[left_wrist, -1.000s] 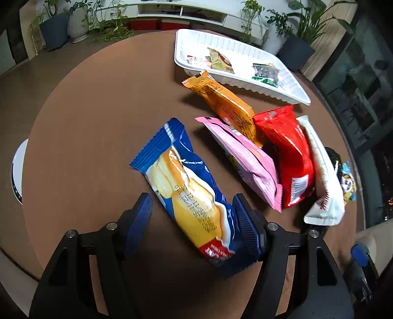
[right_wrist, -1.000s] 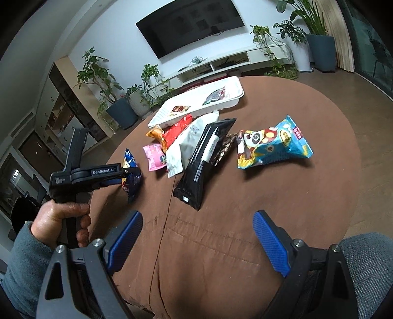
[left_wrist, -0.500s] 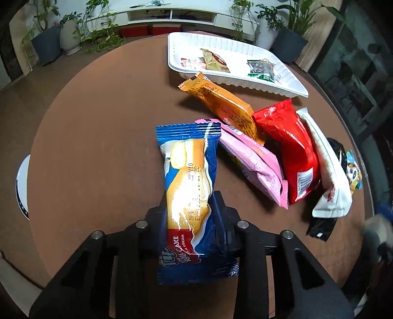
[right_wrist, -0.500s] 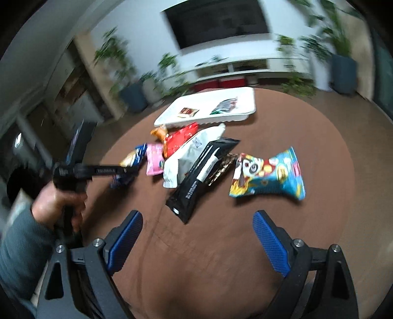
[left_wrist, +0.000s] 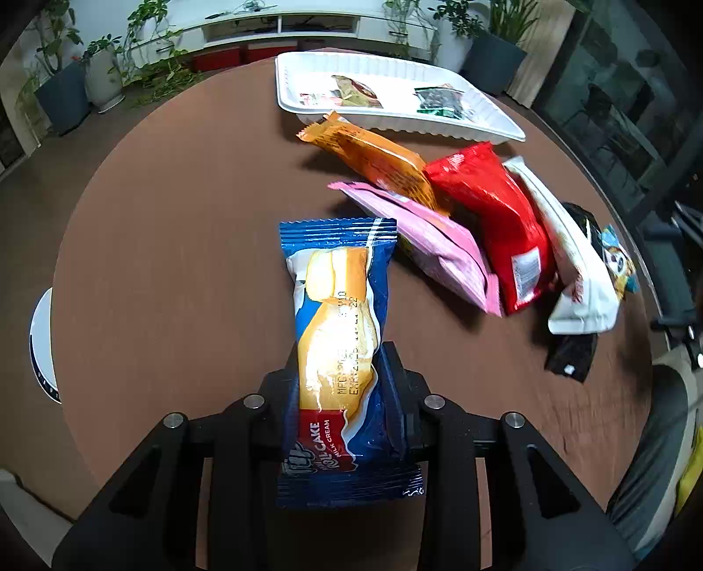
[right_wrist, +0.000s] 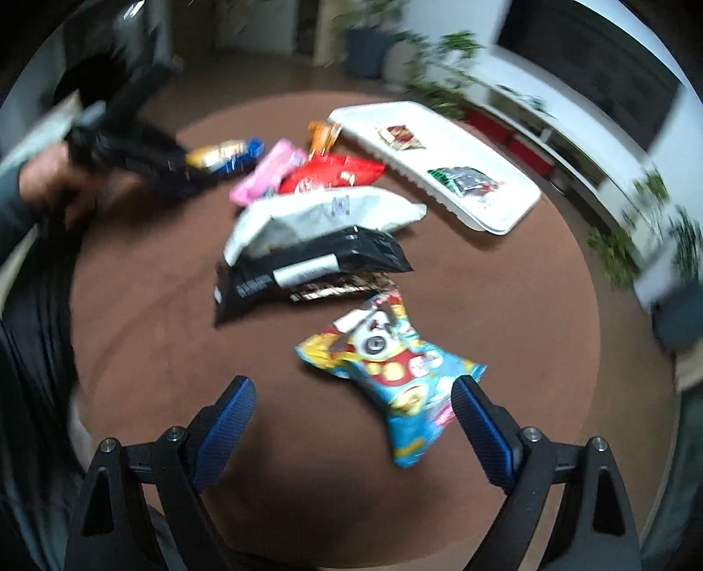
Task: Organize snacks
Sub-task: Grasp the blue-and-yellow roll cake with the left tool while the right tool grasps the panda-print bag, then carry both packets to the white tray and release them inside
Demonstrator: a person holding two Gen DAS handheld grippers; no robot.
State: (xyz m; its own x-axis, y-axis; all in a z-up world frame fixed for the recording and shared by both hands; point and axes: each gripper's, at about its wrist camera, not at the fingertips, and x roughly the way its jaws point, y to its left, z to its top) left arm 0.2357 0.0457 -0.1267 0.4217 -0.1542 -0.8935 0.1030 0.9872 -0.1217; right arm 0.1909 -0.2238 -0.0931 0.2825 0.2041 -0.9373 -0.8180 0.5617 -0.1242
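Observation:
My left gripper (left_wrist: 342, 373) is shut on a blue roll cake packet (left_wrist: 338, 325) and holds it above the brown round table (left_wrist: 175, 219). A white tray (left_wrist: 483, 118) with a few small snacks stands at the far side. Orange (left_wrist: 378, 158), pink (left_wrist: 435, 246), red (left_wrist: 496, 211), white (left_wrist: 571, 254) and black (left_wrist: 571, 351) packets lie in a row. My right gripper (right_wrist: 351, 408) is open, close above a light blue cartoon packet (right_wrist: 395, 369). The left gripper with the blue packet (right_wrist: 224, 158) also shows in the right wrist view.
In the right wrist view the white (right_wrist: 325, 215) and black (right_wrist: 307, 268) packets lie past the light blue one, the tray (right_wrist: 496, 211) beyond. Potted plants (left_wrist: 61, 88) and a low TV shelf (left_wrist: 285, 26) stand behind the table. A white round object (left_wrist: 41, 342) is at the table's left edge.
The left gripper closed on the blue roll cake packet and lifted it, turning it straight. The right gripper swung left and down toward the light blue packet, staying open.

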